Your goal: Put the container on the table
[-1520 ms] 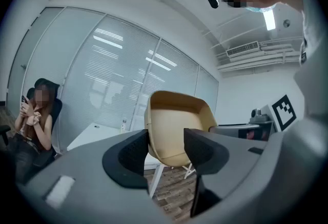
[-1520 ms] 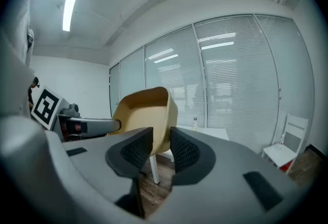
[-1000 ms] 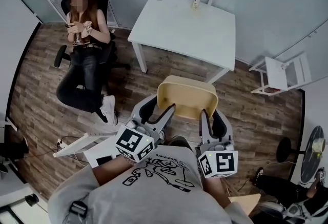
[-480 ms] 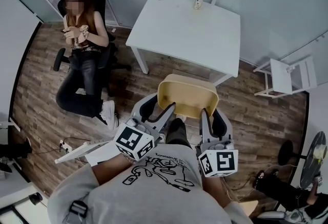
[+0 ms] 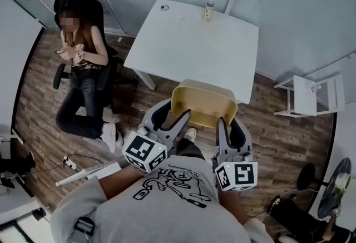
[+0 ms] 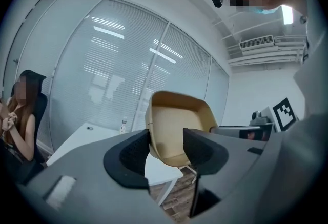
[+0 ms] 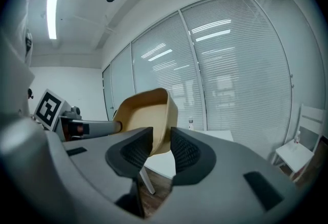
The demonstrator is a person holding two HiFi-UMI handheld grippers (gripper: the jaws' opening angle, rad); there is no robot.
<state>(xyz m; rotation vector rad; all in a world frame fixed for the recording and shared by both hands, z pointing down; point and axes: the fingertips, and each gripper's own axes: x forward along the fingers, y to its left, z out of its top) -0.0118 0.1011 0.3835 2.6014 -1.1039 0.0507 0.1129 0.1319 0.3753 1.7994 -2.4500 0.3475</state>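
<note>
A tan square plastic container (image 5: 203,104) hangs in the air between both grippers, just short of the white table (image 5: 189,50). My left gripper (image 5: 183,118) is shut on its left rim, and the left gripper view shows the container (image 6: 177,130) pinched between the dark jaws. My right gripper (image 5: 222,124) is shut on its right rim; the container (image 7: 146,118) rises tilted from those jaws in the right gripper view. The white table (image 7: 166,161) shows behind it.
A small bottle (image 5: 208,9) and a small round object (image 5: 164,7) stand at the table's far edge. A seated person (image 5: 83,78) in a black office chair is at the left. A white folding chair (image 5: 311,94) stands at the right. Glass partitions with blinds close the back.
The table has come closer and now reaches the container's far edge in the head view. Both grippers keep their hold on the container.
</note>
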